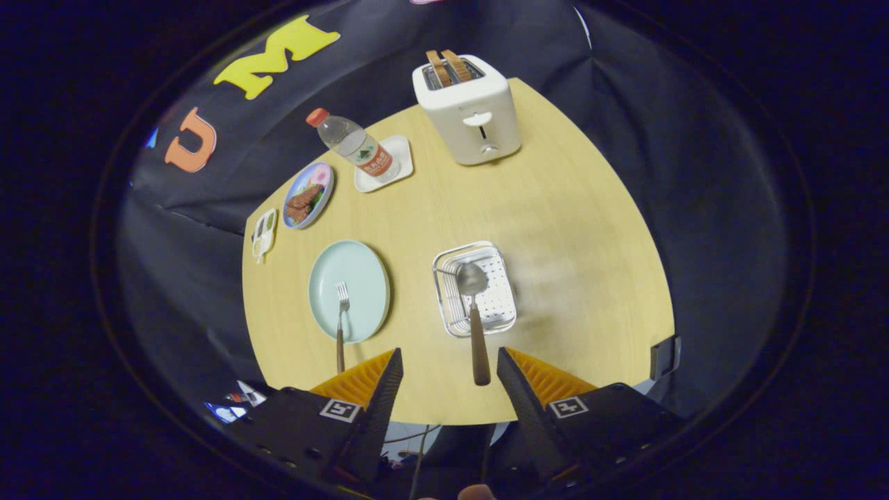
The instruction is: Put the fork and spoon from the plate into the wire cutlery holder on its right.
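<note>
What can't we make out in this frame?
- spoon: whether its bowl touches the wire cutlery holder floor; the top-down angle hides depth.
- gripper: fingers apart, empty; height above table unclear.
- small white item beside the food plate: too small to identify.
- fork: handle end hidden behind a finger.

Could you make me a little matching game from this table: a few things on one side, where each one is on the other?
Things:
1. fork
2. spoon
3. water bottle
4. bread slices

Places:
A. in the toaster
B. on the pale green plate
C. bowl in the wire cutlery holder
D. on a small white tray

Pairs: 1-B, 2-C, 3-D, 4-A. The gripper is open, the spoon's handle between its fingers.
</note>
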